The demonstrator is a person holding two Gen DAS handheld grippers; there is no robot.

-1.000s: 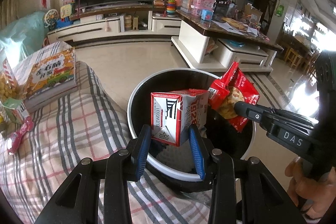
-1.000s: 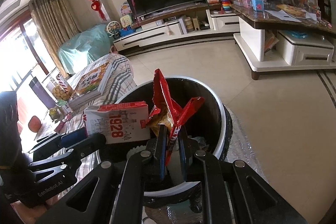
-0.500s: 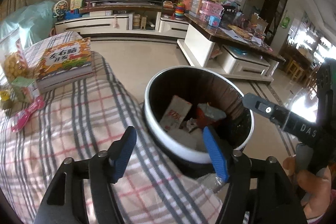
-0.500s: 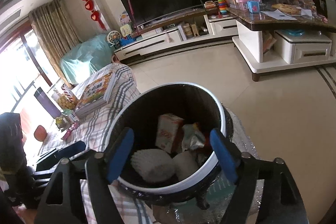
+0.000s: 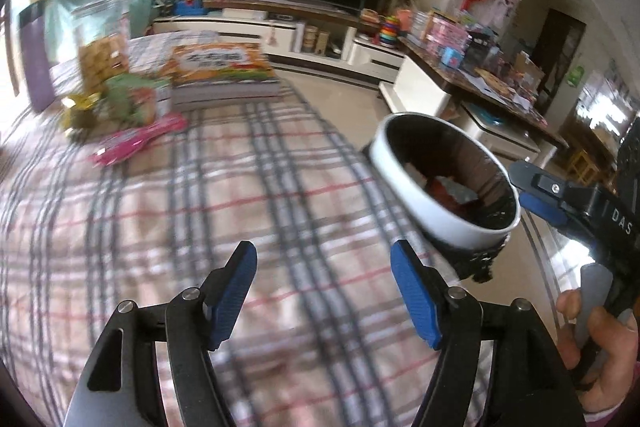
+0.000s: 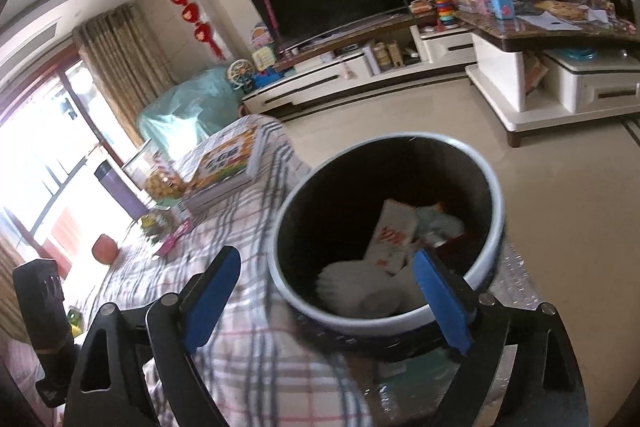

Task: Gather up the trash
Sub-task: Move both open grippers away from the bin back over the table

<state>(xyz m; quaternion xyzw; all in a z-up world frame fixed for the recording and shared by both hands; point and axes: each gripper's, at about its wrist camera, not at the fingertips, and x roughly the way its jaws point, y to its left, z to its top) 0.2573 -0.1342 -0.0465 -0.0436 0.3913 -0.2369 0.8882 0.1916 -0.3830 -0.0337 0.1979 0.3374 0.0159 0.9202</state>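
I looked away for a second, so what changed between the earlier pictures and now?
Both tools let go: the left tool dropped the red-and-white carton and the right tool the red snack wrapper into the black white-rimmed bin; their jaws have just been opening, empty. The left swung toward the plaid cloth. The book stayed.

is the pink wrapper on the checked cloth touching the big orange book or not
Apart. The left wrist view shows the pink wrapper lying on the checked cloth, with a strip of cloth between it and the orange book.
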